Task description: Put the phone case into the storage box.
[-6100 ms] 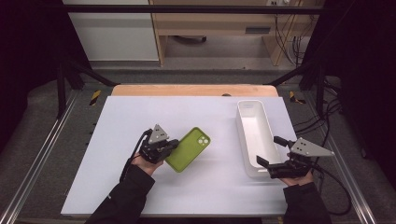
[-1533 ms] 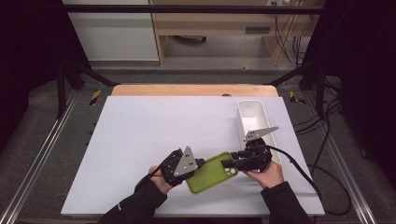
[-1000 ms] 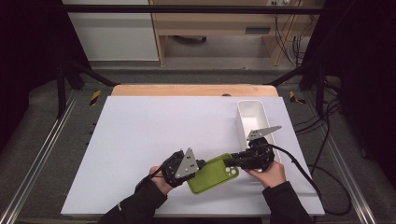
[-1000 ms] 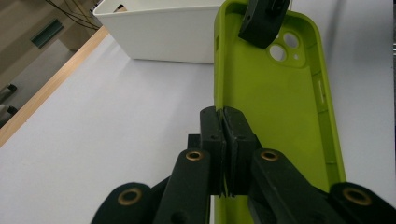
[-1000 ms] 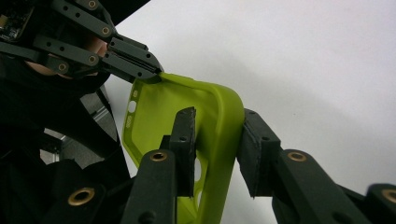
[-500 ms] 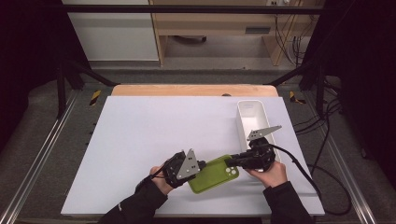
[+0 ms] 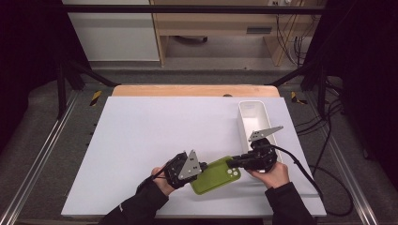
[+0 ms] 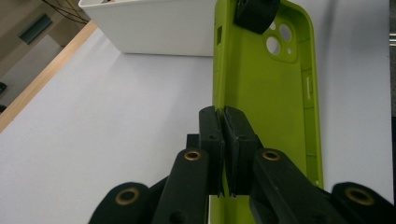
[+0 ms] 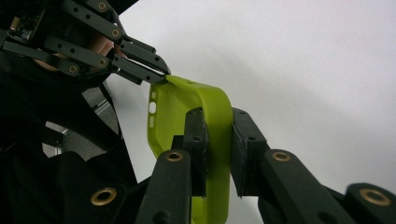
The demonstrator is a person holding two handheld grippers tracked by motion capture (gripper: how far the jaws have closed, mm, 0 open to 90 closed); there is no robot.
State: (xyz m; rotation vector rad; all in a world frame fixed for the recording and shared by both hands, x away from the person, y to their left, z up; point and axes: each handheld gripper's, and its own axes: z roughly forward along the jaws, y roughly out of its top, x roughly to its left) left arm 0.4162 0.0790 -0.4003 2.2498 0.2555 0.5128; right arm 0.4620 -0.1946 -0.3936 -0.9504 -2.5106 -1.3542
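My left gripper (image 7: 202, 167) is clamped on one end wall of the lime-green soft plastic phone case (image 7: 215, 175); my right gripper (image 7: 233, 162) has just closed on its camera-cutout end. Case sits low over the white table (image 7: 141, 131), near the white rectangular plastic bin (image 7: 246, 123).

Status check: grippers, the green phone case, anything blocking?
Left gripper and right gripper both shut on green phone case. White bin close beside; nothing blocking.

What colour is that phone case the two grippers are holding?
The phone case is a bright lime green all over, clearest in the left gripper view.
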